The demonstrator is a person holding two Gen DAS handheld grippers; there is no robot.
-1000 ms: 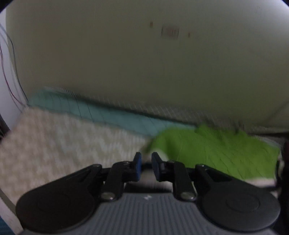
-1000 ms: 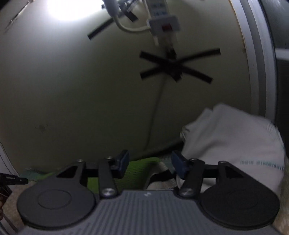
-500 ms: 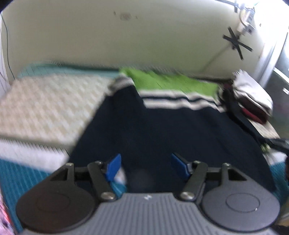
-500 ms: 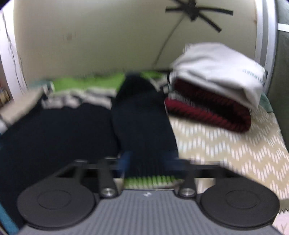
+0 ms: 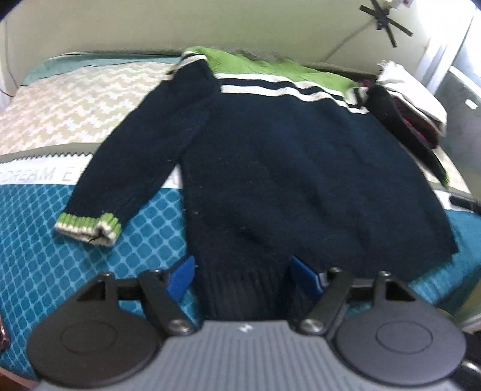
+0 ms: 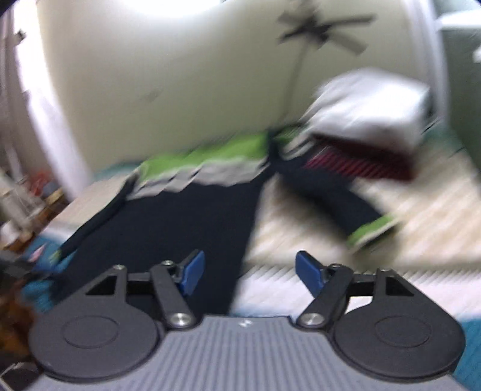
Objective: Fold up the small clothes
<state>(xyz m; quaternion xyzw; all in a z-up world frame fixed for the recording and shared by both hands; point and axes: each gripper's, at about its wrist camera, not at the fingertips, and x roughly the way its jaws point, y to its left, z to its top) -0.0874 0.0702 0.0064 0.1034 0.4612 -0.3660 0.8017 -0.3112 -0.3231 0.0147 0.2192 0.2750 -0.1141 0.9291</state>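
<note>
A small navy sweater (image 5: 300,168) with a green yoke, white stripes and green-and-white cuffs lies spread flat on the bed. Its left sleeve cuff (image 5: 88,228) rests on the teal quilt. My left gripper (image 5: 243,278) is open, its blue fingers either side of the ribbed bottom hem. In the blurred right wrist view the sweater (image 6: 180,216) lies ahead with its right sleeve cuff (image 6: 372,230) out to the right. My right gripper (image 6: 249,269) is open and empty over the hem's right corner.
A stack of folded clothes (image 5: 412,99), white on top of dark red, sits at the bed's far right, also in the right wrist view (image 6: 369,117). The bedspread (image 5: 60,99) is beige zigzag and teal. A wall with a taped cable (image 5: 384,21) runs behind.
Both grippers have swung down from facing the wall to the sweater's bottom hem. The left gripper has opened. The sweater now lies spread flat.
</note>
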